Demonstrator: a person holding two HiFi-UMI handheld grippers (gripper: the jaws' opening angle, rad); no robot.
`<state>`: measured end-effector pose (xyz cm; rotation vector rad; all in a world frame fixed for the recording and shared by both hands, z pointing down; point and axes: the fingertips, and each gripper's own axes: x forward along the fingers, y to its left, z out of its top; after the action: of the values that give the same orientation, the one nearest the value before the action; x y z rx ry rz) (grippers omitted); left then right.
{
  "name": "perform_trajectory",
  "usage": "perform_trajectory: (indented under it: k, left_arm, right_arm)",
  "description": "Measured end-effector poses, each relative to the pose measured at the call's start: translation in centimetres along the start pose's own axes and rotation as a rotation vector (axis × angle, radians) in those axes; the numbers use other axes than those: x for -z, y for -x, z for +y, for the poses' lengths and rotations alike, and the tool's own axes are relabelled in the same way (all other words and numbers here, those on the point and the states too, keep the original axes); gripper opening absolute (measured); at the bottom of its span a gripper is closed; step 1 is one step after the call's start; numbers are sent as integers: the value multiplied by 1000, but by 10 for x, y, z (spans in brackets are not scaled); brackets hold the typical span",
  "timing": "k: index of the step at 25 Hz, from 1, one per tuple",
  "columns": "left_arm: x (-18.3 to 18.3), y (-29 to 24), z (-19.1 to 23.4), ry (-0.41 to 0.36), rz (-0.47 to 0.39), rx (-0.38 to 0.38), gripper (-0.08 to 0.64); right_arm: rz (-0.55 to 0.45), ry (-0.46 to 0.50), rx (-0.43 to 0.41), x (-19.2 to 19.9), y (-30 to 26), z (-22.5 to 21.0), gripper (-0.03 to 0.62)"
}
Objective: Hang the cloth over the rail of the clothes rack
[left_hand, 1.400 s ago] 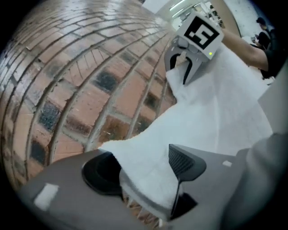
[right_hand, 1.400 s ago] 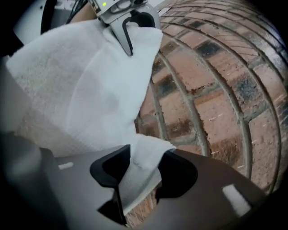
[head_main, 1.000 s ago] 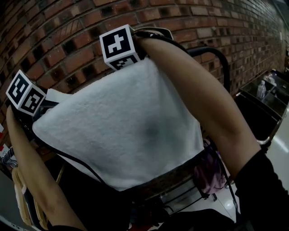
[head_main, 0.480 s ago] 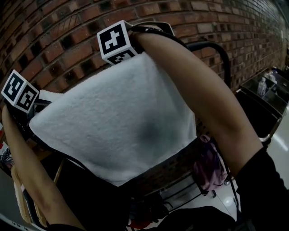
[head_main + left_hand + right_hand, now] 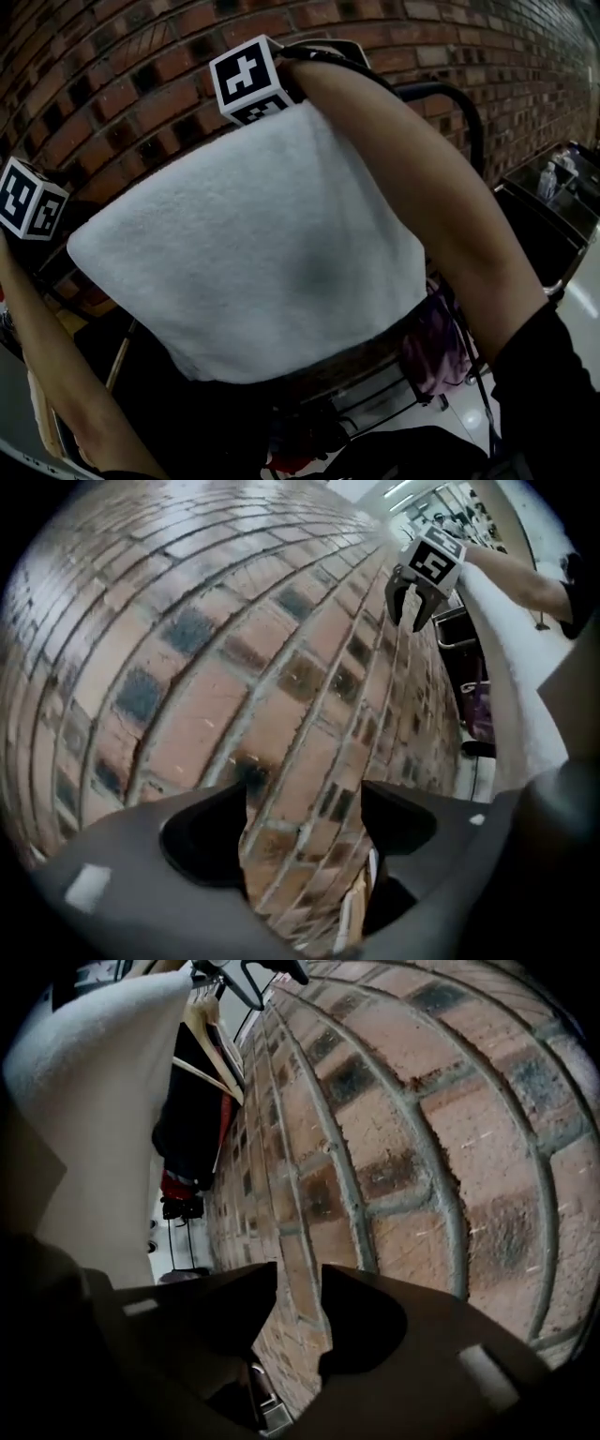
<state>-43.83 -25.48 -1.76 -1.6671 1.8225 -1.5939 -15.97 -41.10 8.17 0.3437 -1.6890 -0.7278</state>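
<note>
A: The left gripper [image 5: 305,803] is just opening wide, nothing between its jaws, and pulling away from the cloth [image 5: 253,253].
B: So the cloth is probably resting over the rail [image 5: 445,91]. The right gripper [image 5: 298,1288]?
A: Jaws slightly apart, empty. Only its view is showing hung clothes [image 5: 192,1119] beyond.
</note>
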Motion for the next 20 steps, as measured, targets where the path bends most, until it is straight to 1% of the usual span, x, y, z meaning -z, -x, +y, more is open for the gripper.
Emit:
perform_trajectory:
  k: [2, 4, 6, 7, 9, 11, 13, 14, 16, 17, 18, 19, 20]
  left_arm:
    - [-28, 12, 0, -49, -69, -96, 404]
    - [-49, 20, 3, -114, -118, -203, 403]
    - [-70, 33, 3, -159, -170, -273, 403]
    - [-82, 42, 5, -163, -203, -304, 401]
    - [-103, 63, 14, -143, -281, -388, 394]
    - [-122, 89, 24, -96, -389, -498, 375]
    - [-137, 121, 29, -28, -538, -607, 364]
    - [-143, 139, 28, 10, -623, -653, 340]
    - [-151, 177, 22, 96, -805, -724, 283]
    - [-153, 195, 14, 144, -897, -747, 249]
    - [-153, 214, 4, 197, -988, -760, 180]
    - [-153, 232, -8, 250, -1073, -759, 40]
    - [-153, 246, -22, 299, -1144, -744, 20]
  right_arm:
    - [-23, 36, 60, -8, 5, -7, 156]
    - [-51, 86, 167, -18, 15, -18, 155]
    - [-82, 120, 278, -25, 28, -30, 155]
    - [-94, 129, 334, -27, 36, -37, 155]
    - [-116, 136, 453, -28, 56, -52, 155]
    - [-162, 131, 579, -32, 82, -64, 155]
    - [-235, 108, 710, -36, 116, -73, 155]
    - [-290, 85, 775, -39, 136, -75, 151]
    - [-444, 14, 882, -42, 178, -69, 95]
    - [-528, -26, 916, -44, 195, -62, 94]
    - [-604, -63, 934, -45, 207, -52, 89]
    - [-670, -97, 941, -47, 215, -41, 85]
    - [-729, -128, 940, -48, 220, -29, 75]
